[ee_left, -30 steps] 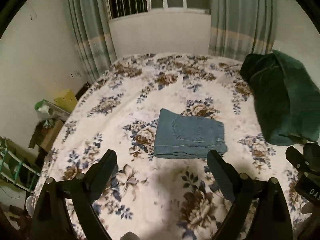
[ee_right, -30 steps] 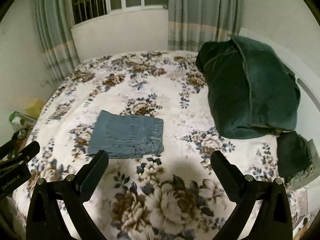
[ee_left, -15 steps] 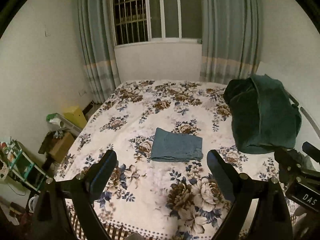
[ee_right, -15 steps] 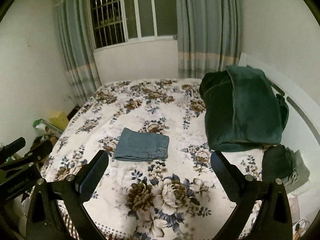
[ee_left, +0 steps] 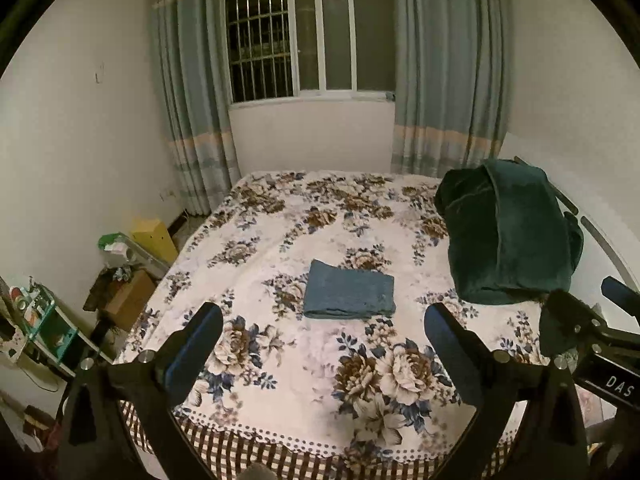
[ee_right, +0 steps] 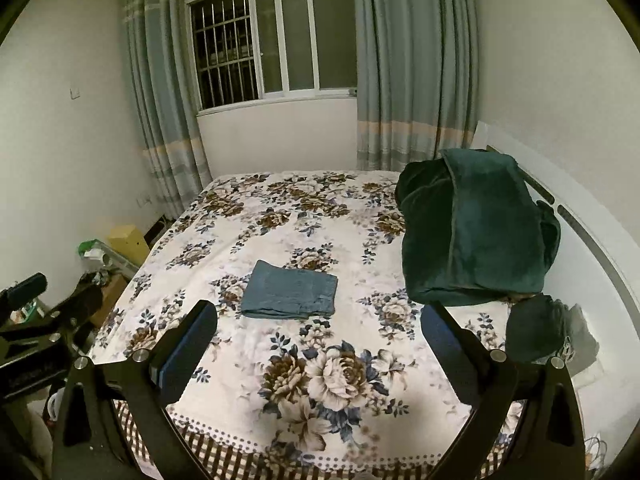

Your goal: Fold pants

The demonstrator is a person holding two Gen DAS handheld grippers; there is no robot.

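Note:
The blue jeans [ee_left: 349, 295] lie folded into a flat rectangle in the middle of the floral bedspread [ee_left: 320, 376]; they also show in the right wrist view [ee_right: 290, 291]. My left gripper [ee_left: 322, 338] is open and empty, held back past the foot of the bed, well short of the jeans. My right gripper [ee_right: 318, 334] is open and empty, likewise back from the bed. The right gripper's body shows at the right edge of the left wrist view [ee_left: 588, 336], and the left gripper's body at the left edge of the right wrist view [ee_right: 44, 320].
A dark green blanket [ee_left: 508, 236] is heaped at the bed's right side against the white headboard [ee_right: 592, 240]. A smaller dark cloth [ee_right: 540, 328] lies near it. Cardboard boxes and clutter [ee_left: 128, 276] stand on the floor left of the bed. A curtained window [ee_left: 308, 40] is behind.
Both grippers have pulled back and up away from the bed. The jeans look smaller and farther off, and the whole bed, its foot edge and the window have come into view.

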